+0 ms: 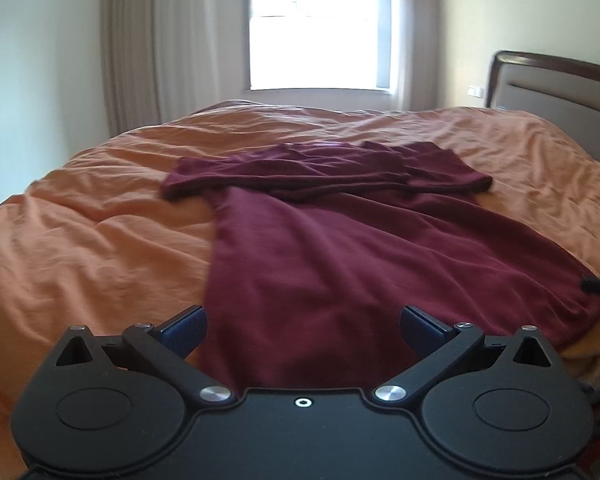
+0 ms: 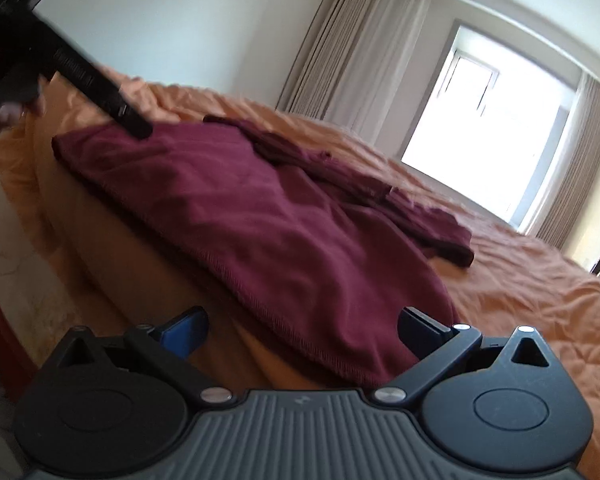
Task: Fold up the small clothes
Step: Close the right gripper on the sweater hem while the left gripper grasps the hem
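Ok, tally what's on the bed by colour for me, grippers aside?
Maroon: 1, the long-sleeved shirt, sleeves folded across its top.
Orange: 1, the bedspread beneath it.
Total: 2.

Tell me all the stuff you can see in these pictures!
shirt: one, dark red, spread on the bed, sleeves folded across the top
bed cover: one, orange, wrinkled, under the shirt
headboard: one, brown frame, far right
window: one, bright, behind the bed
curtains: pale beige, beside the window
left gripper: one, black with blue pads, open over the hem
right gripper: one, black with blue pads, open at the hem's corner
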`<state>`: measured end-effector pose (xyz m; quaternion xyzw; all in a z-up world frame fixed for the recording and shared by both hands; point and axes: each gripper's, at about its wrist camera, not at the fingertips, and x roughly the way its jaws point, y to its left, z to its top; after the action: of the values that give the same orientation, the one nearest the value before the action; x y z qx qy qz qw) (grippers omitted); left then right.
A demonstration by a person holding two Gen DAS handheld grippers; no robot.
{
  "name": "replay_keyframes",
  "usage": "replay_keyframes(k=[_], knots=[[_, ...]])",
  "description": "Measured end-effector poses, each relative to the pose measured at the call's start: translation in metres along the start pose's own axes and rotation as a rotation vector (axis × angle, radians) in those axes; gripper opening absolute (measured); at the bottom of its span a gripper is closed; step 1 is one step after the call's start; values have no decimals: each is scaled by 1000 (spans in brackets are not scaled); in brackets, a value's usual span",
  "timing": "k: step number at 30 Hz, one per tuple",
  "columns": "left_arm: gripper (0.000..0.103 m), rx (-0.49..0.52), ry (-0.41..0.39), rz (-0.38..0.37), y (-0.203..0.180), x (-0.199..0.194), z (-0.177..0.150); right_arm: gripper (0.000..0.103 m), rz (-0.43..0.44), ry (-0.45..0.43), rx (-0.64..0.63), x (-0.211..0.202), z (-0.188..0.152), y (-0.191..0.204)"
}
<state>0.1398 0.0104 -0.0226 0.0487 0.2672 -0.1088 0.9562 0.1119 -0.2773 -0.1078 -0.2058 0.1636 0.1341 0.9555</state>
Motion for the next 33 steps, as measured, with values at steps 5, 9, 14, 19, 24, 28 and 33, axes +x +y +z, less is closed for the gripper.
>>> replay_keyframes(k=[5,9,14,19,24,28,33], knots=[[102,48,-21,-55,-13,-6,-10,93,-17,-76,71,-1,15,-2],[102,98,-67,-70,-19,-18,-21,63,50,-120,62,-8,25,0],[103,201,-43,-19,-35,-19,-40,22,153,-115,110,-13,35,-6],[103,294,-64,25,-59,-11,-51,17,189,-117,211,-7,48,-21],[103,300,-77,126,-70,5,-41,17,193,-132,288,-9,52,-31],[102,197,-55,170,-51,11,-27,17,183,-123,286,-10,46,-33],[87,241,-80,273,-33,7,-27,17,215,-92,316,-7,40,-29]])
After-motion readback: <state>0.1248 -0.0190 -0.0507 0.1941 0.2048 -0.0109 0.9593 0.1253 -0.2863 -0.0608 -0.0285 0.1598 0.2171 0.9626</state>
